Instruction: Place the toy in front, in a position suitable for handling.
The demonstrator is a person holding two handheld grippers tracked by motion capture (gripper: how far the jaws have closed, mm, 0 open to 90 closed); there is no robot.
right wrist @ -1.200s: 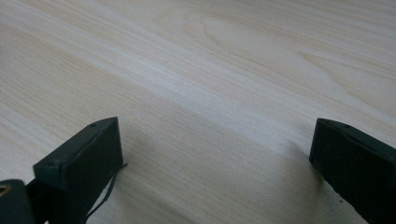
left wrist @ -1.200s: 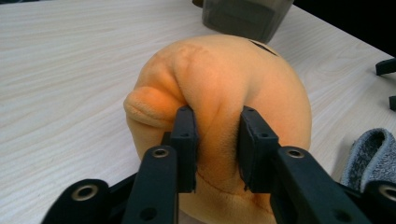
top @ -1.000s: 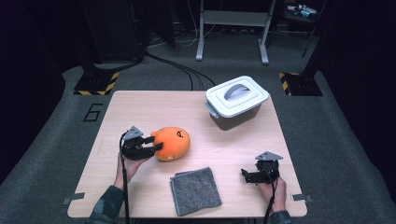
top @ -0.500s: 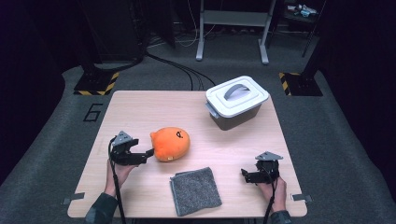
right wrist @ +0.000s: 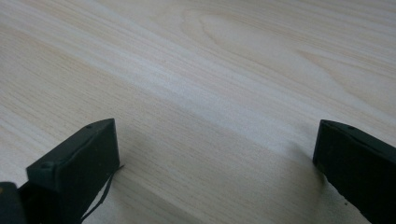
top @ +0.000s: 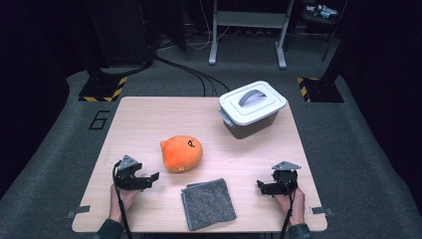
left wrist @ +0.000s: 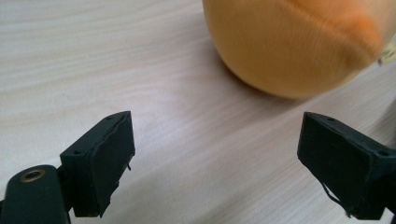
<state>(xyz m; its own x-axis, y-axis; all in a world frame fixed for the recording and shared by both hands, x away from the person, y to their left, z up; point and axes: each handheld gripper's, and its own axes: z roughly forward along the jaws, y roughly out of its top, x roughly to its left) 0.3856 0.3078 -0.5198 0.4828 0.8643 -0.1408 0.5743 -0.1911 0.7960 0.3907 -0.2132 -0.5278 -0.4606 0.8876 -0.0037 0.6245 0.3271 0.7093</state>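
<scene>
An orange plush toy (top: pixel 181 153) lies on the wooden table (top: pixel 149 119), left of the middle. My left gripper (top: pixel 149 180) sits low at the front left, a short way from the toy and pointing toward it. Its jaws have just been opening and stand wide apart with nothing between them. In the left gripper view the toy (left wrist: pixel 294 42) lies beyond the left gripper (left wrist: pixel 215 154), apart from both pads. My right gripper (top: pixel 263 187) rests at the front right, open over bare wood, as the right gripper view shows the right gripper (right wrist: pixel 215 154).
A grey cloth (top: pixel 208 203) lies flat at the front edge between the two hands. A grey box with a white handled lid (top: pixel 251 107) stands at the back right. Dark floor with cables and stand feet surrounds the table.
My left gripper has let go of the orange plush toy, opened, and drawn back toward the front left. The toy stays where it was. The right gripper has not moved.
</scene>
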